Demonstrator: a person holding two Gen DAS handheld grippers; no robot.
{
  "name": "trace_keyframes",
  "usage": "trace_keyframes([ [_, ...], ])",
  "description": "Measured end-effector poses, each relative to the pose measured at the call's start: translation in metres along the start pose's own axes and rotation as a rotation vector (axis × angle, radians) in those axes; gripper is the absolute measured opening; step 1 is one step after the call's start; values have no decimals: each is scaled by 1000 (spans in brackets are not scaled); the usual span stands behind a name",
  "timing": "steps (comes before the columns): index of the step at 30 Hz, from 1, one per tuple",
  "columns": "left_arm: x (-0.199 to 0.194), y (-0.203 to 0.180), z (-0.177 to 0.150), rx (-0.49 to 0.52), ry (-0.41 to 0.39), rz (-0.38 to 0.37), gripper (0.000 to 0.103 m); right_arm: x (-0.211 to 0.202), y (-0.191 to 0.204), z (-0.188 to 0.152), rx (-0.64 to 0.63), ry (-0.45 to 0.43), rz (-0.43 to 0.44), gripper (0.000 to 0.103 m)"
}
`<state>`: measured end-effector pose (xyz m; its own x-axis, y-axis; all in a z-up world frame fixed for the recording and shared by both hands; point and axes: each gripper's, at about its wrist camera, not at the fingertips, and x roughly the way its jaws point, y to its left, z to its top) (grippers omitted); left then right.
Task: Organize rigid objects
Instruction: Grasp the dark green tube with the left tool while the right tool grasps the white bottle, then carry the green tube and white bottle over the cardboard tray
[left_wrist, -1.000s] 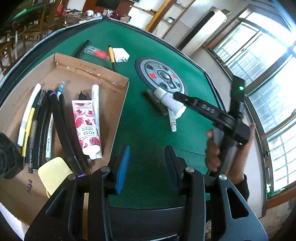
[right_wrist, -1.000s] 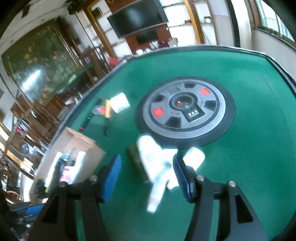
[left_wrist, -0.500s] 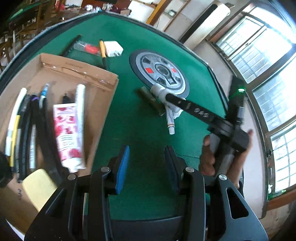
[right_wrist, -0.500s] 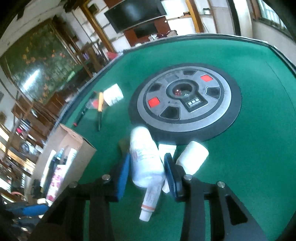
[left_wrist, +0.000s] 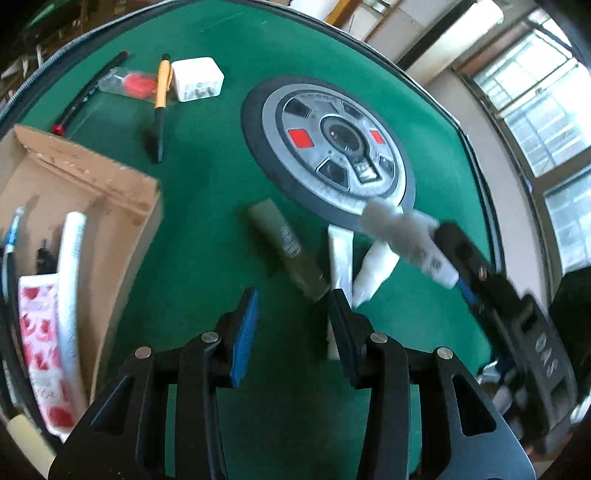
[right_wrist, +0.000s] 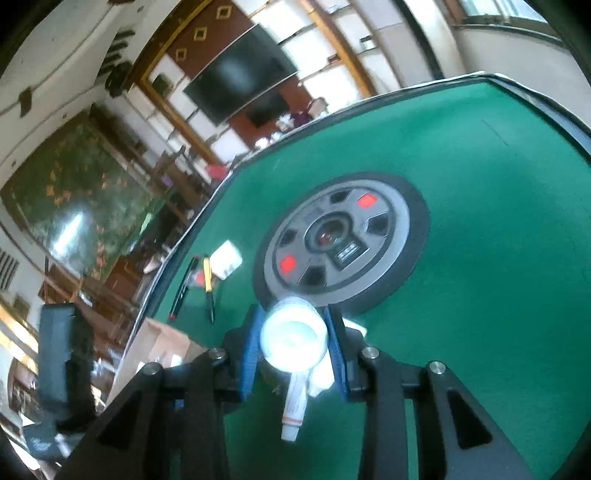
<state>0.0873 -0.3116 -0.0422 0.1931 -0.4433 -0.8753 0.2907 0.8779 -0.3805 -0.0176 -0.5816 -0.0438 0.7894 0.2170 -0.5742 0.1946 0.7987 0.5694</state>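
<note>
Right wrist: right gripper (right_wrist: 293, 349) just closed, clamping white bottle (right_wrist: 293, 345).

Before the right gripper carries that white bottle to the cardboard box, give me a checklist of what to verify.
1. Grip: right gripper pads press both sides of the white bottle, having just closed on it. Ok.
2. Bottle off the felt: lifted in the left wrist view. Ok.
3. Nothing dragged along: the small tubes lie on the green table, but the bottle hides where it touches them. Cannot tell.
4. Room in the cardboard box: bare floor near its far wall. Ok.
5. Left gripper out of the way: open, holding nothing, between bottle and box. Not ok.
</note>
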Motion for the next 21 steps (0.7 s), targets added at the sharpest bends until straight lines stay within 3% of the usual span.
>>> trace_keyframes([
  [10,33,-13,26,-15,24,136,39,-2,-5,6,34,-5,22,34],
  [16,39,-26,19,86,16,257,39,2,-5,7,40,-5,23,34],
  [18,38,-25,15,102,26,260,32,1,-6,6,41,-6,24,34],
  [19,37,-25,14,117,29,258,22,1,-6,6,41,-5,24,34],
  [21,35,-22,8,154,35,262,18,1,-6,6,40,-6,25,34],
])
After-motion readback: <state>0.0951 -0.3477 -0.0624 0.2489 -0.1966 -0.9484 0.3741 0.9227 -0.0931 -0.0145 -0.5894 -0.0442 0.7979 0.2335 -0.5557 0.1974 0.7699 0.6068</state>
